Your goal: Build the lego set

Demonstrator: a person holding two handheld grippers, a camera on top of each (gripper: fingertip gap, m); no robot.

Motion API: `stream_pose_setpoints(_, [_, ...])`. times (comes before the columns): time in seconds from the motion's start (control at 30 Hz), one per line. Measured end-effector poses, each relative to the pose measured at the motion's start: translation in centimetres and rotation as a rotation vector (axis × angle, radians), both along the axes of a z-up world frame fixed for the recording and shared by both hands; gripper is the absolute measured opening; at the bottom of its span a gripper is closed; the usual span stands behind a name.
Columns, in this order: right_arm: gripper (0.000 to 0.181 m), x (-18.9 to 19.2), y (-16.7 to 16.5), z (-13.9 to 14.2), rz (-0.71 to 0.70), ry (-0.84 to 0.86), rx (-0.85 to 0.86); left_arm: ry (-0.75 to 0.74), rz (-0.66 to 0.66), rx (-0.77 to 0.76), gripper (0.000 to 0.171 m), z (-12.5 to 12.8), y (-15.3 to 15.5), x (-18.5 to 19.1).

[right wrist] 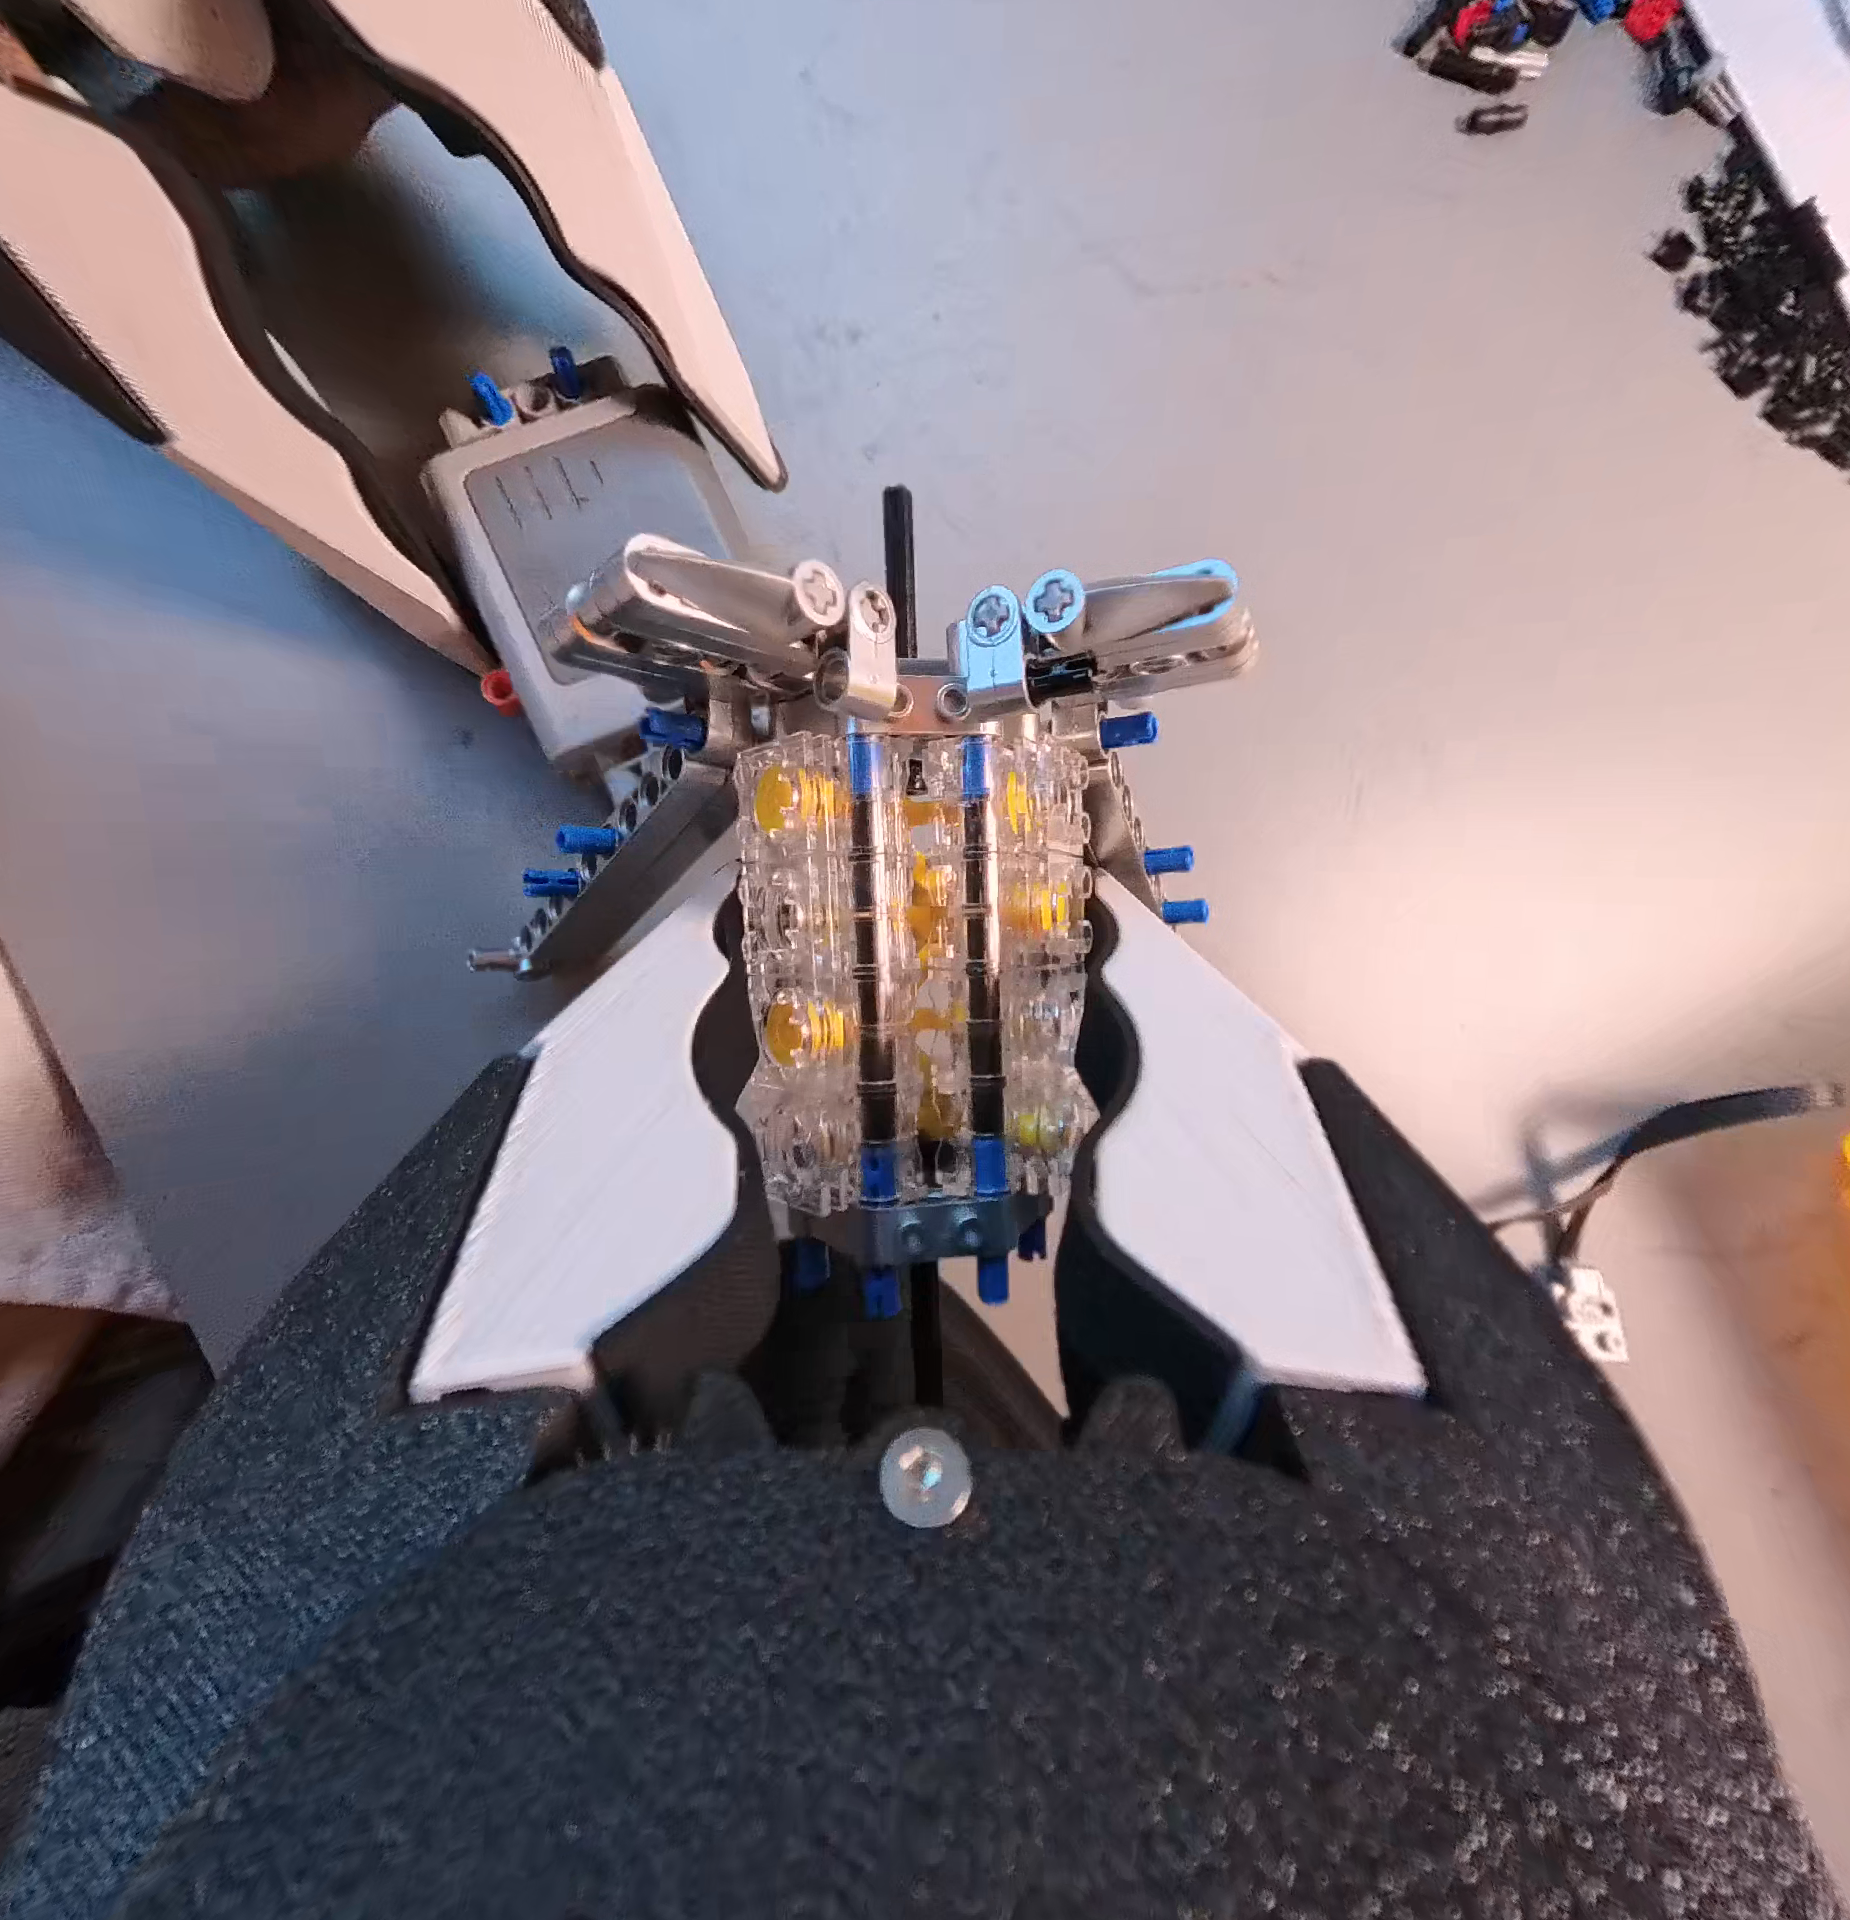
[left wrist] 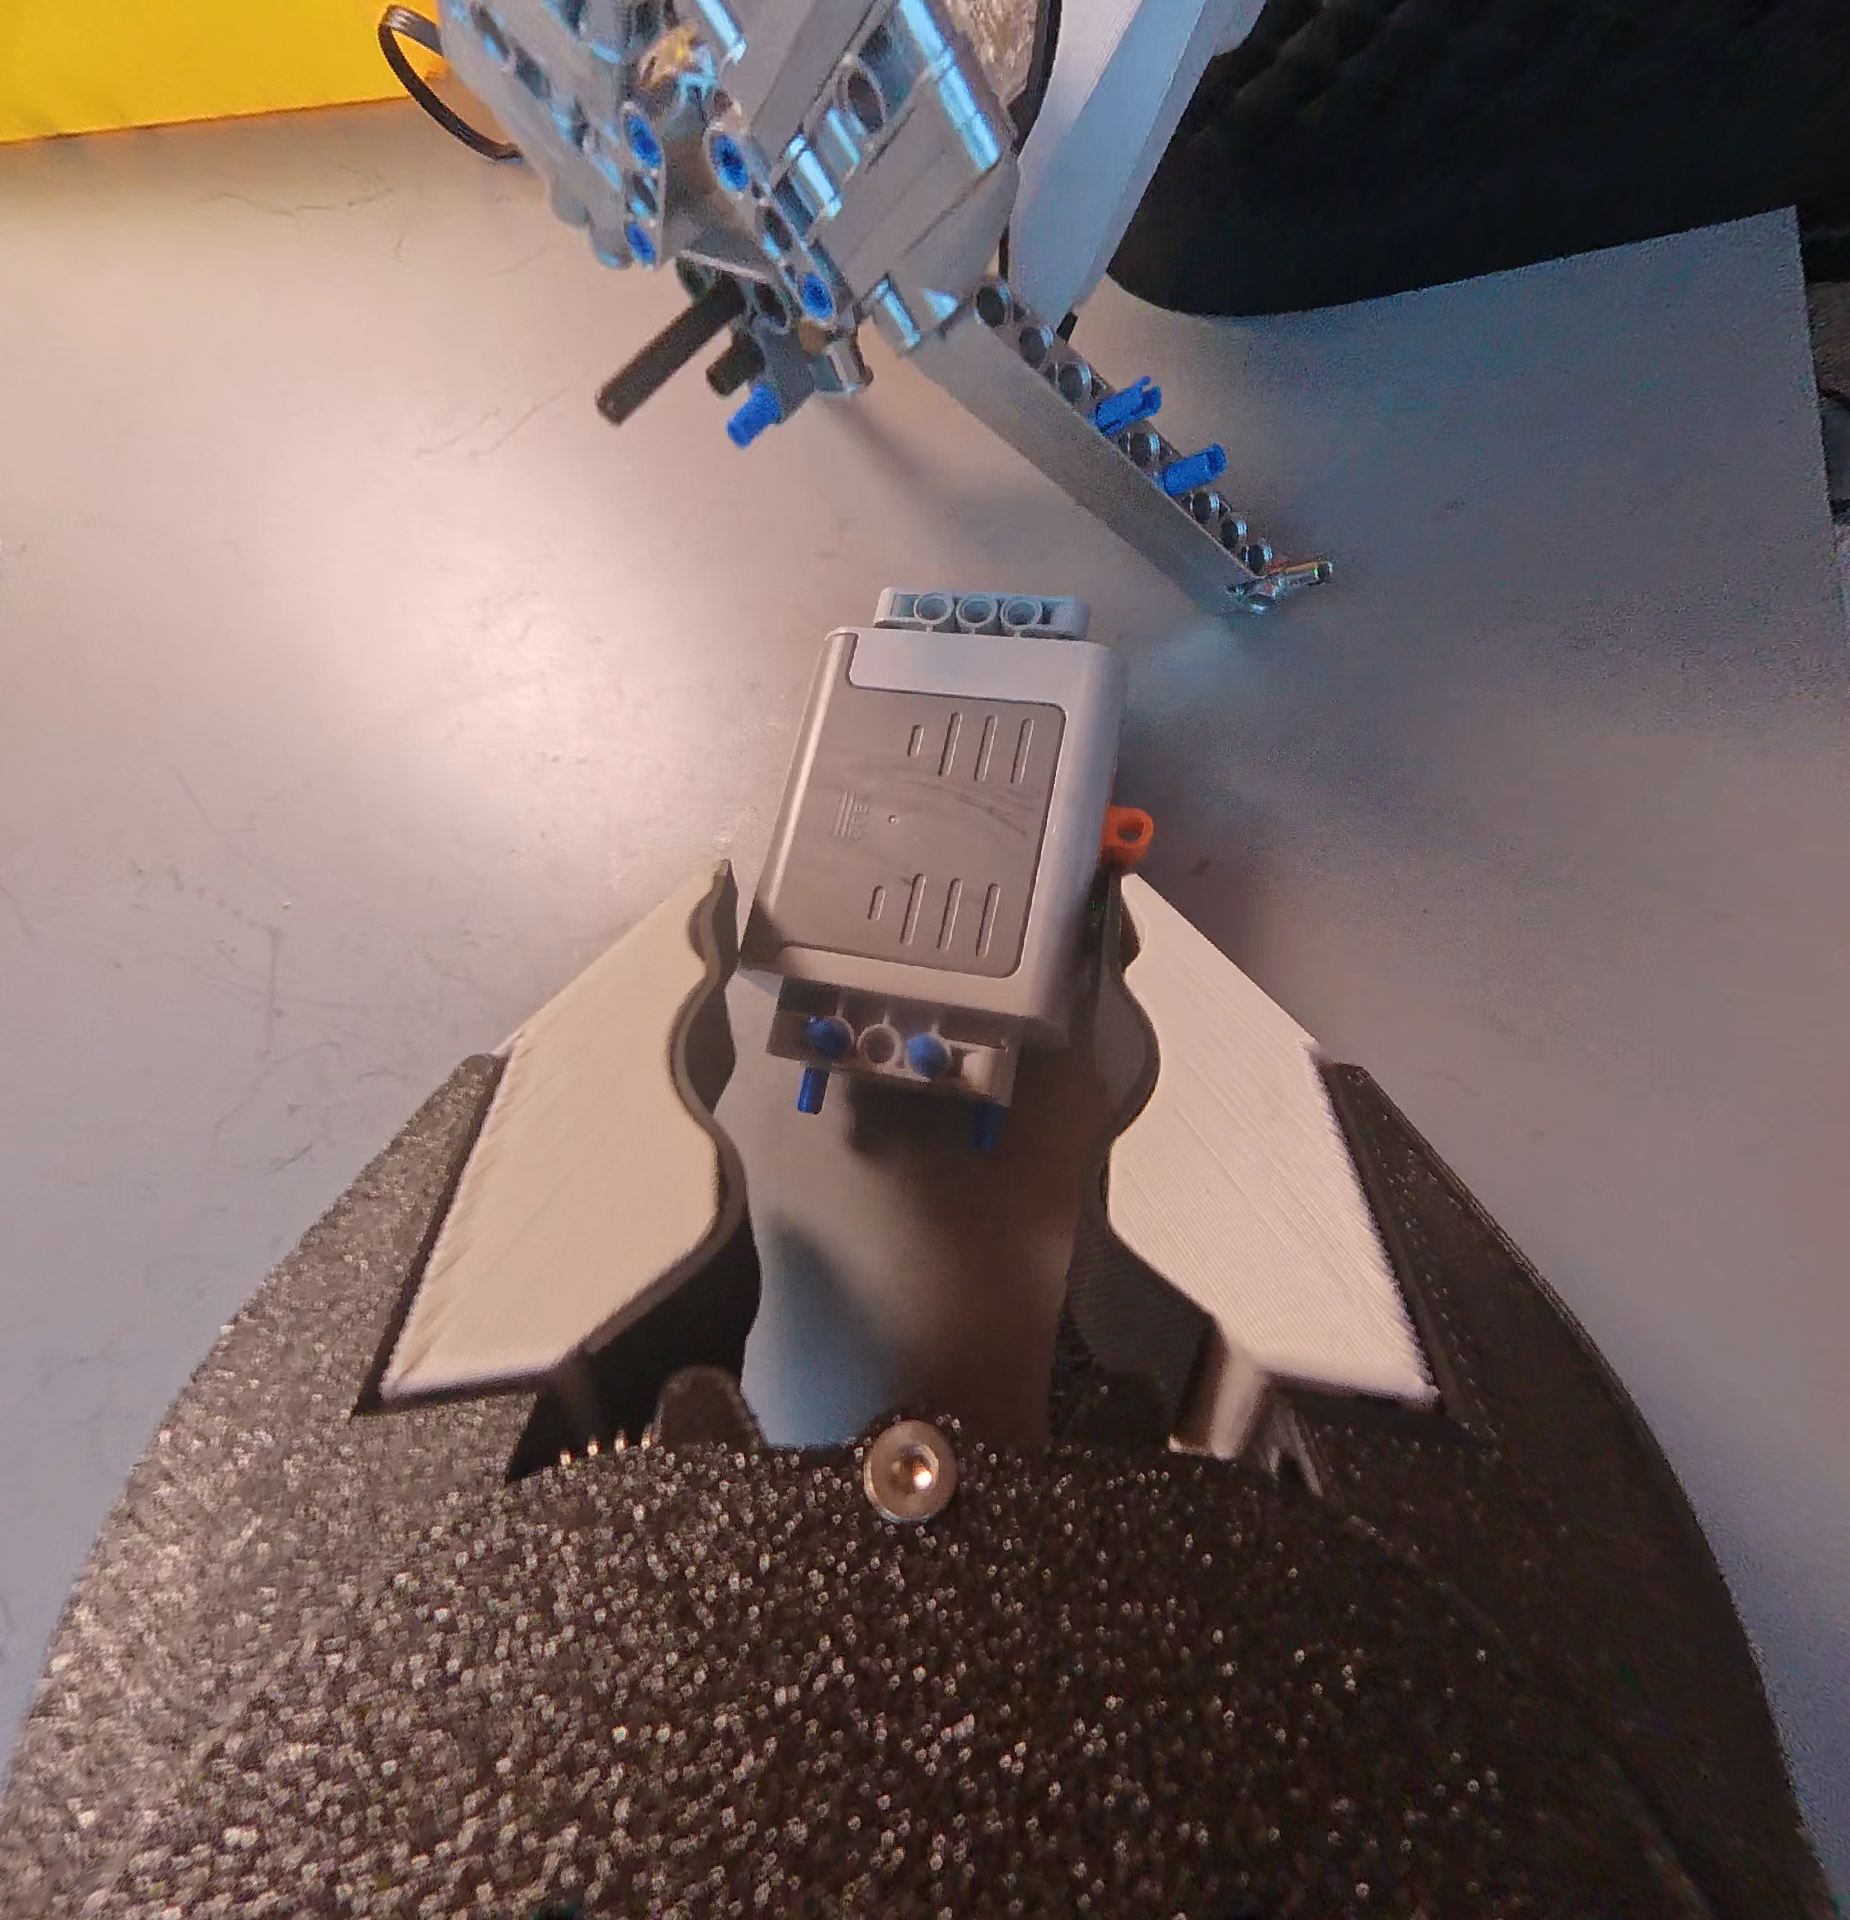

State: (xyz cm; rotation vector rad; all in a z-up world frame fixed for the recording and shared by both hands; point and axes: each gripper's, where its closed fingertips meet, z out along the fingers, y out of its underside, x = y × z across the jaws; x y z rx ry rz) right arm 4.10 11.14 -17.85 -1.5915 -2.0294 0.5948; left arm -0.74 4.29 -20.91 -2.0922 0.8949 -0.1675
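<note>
Left wrist view: my left gripper [left wrist: 916, 935] pinches the grey battery box [left wrist: 936, 831] over the grey table [left wrist: 277, 727], a beam of the brick model [left wrist: 796, 208] lying beyond. Right wrist view, alone showing the model's clear-and-yellow core: my right gripper [right wrist: 910, 935] clamps that model [right wrist: 916, 966], the box [right wrist: 578, 551] behind-left.

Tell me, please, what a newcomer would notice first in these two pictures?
First, the clear block with yellow studs, part of a grey brick model, clamped in the right gripper at the centre. Next, the grey box gripped by the left gripper over the grey table, close beside the model.
</note>
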Motion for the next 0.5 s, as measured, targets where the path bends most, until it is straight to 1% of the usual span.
stream_pose_setpoints(0.1, [0.058, -0.9, -0.4, -0.6, 0.039, -0.026, 0.036, -0.004, 0.017, -0.002, 0.068, 0.0, 0.2, 0.0])
stream_pose_setpoints(0.23, [0.058, -1.7, -1.2, -1.0, 0.055, -0.026, 0.02, -0.011, 0.04, -0.011, 0.068, -0.1, 0.6, -0.1])
stream_pose_setpoints(0.5, [0.057, -2.0, -1.5, -1.2, 0.021, -0.008, -0.006, -0.033, 0.064, -0.038, 0.068, -0.2, 0.9, -0.1])
